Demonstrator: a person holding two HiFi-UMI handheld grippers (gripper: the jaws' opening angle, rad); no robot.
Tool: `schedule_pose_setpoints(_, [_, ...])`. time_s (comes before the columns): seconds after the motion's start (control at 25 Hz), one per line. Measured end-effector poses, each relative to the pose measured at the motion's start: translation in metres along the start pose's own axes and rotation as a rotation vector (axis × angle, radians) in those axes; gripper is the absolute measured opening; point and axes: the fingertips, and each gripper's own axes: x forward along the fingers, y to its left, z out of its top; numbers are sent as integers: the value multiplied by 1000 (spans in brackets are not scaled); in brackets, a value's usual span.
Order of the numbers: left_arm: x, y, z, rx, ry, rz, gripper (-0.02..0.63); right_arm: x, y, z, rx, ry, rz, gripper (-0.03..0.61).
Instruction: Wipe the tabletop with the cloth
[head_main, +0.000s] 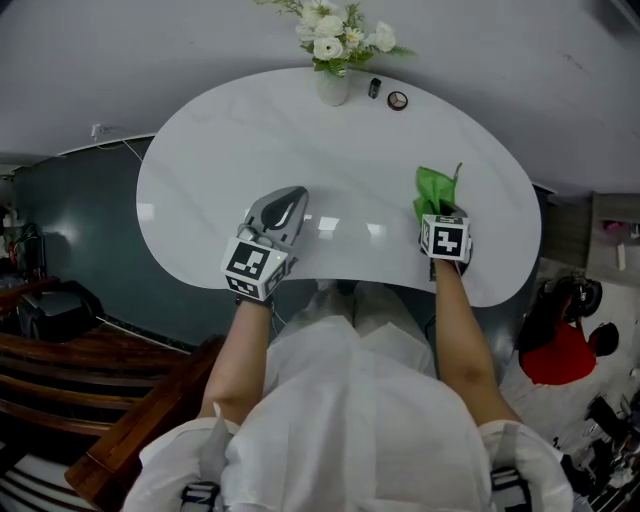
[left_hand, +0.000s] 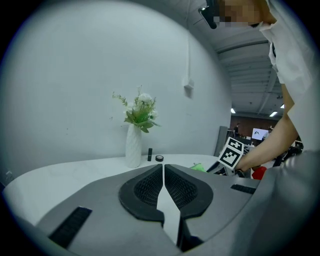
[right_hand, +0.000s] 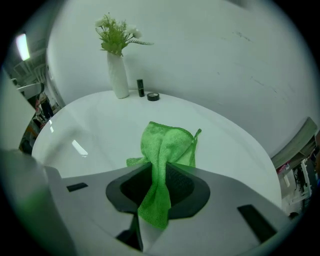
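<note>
At the near left edge of the white tabletop (head_main: 220, 150), the left tool (head_main: 288, 200) points slightly downward across the surface. Its jaws are pressed together with nothing between them, and its own view shows only a thin slit between the ribbed pads. It carries nothing and is well apart from the cloth.

Further along, at the back centre, a white vase (head_main: 333, 88) of flowers stands by the far edge. A small dark cylinder (head_main: 374, 88) and a round black disc (head_main: 397, 100) sit just beside it to the right.

On the right side, the right tool (head_main: 441, 214) is tilted steeply down and pinches the green cloth (head_main: 435, 188). A twisted strand of the fabric passes between the pads, and its tail hangs out behind them. The bunched bulk of the cloth fans out ahead of the jaws, on or just over the tabletop; contact cannot be confirmed.

The cloth's long axis runs along the line the tool points, away from the person toward the far rim. Most of the bare surface lies to the left of the cloth, between the two tools. The right hand already holds the cloth, so a sweep leftward with the fan pressed flat seems the likely demand, while staying clear of the vase and the small items.
</note>
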Motion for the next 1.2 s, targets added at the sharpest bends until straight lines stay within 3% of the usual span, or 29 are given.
schedule_pose_setpoints(0.56, [-55,29,-22,1,-2,-9,18,4,167,32,-120,-45,145,81])
schedule_pose_setpoints(0.84, [-71,38,-29,21,1,-33,18,1,218,33,-149,-47,185,81])
schedule_pose_setpoints(1.2, [-75,40,-32,35,-5,-64,18,-3,252,31,-194,-43,223,81])
